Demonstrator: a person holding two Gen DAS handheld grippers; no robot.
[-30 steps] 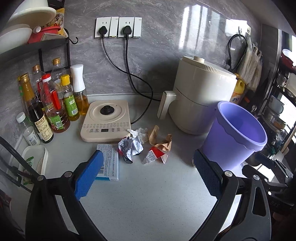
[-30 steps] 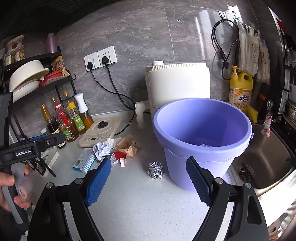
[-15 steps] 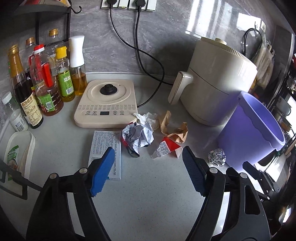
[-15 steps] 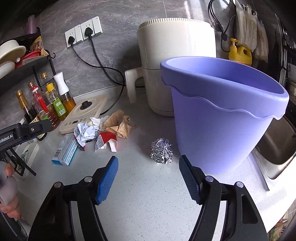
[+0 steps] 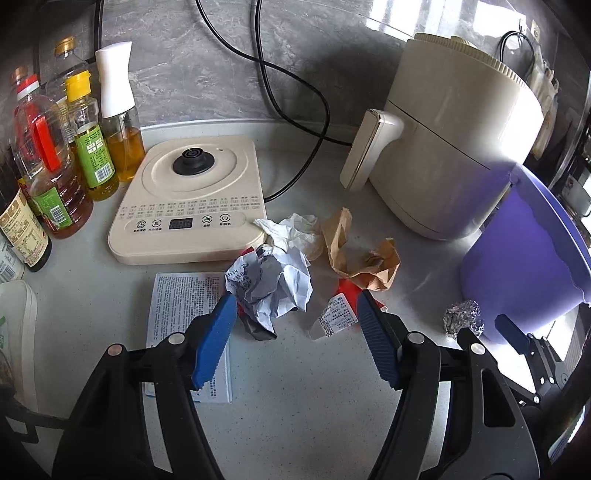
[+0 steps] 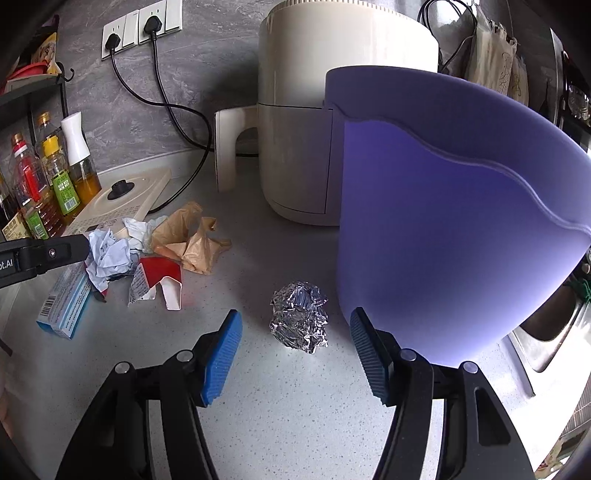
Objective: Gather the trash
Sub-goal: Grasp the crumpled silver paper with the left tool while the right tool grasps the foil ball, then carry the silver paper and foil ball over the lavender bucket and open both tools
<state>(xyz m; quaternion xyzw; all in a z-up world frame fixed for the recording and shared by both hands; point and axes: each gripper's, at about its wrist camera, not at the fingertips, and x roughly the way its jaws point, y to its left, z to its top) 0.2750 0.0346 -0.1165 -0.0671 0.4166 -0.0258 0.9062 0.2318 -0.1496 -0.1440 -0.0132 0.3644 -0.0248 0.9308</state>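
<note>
Trash lies on the grey counter. In the left wrist view my open left gripper [image 5: 295,314] hangs just short of a crumpled white printed paper ball [image 5: 271,286], with a red-and-white wrapper [image 5: 338,314], brown crumpled paper [image 5: 364,258], a white tissue [image 5: 295,232] and a flat blue-white box [image 5: 184,321] around it. In the right wrist view my open right gripper [image 6: 295,332] straddles a crumpled foil ball [image 6: 300,320] without touching it. The purple bin [image 6: 458,236] stands right beside it.
A cream air fryer [image 5: 454,147] and an induction cooker [image 5: 188,199] stand behind the trash, with power cords to wall sockets [image 6: 142,27]. Oil and sauce bottles [image 5: 55,166] line the left. A sink [image 6: 546,328] lies at the right counter edge.
Both grippers have dropped and moved forward toward the counter: the left one onto the paper ball pile, the right one around the foil ball. Both stayed open.
</note>
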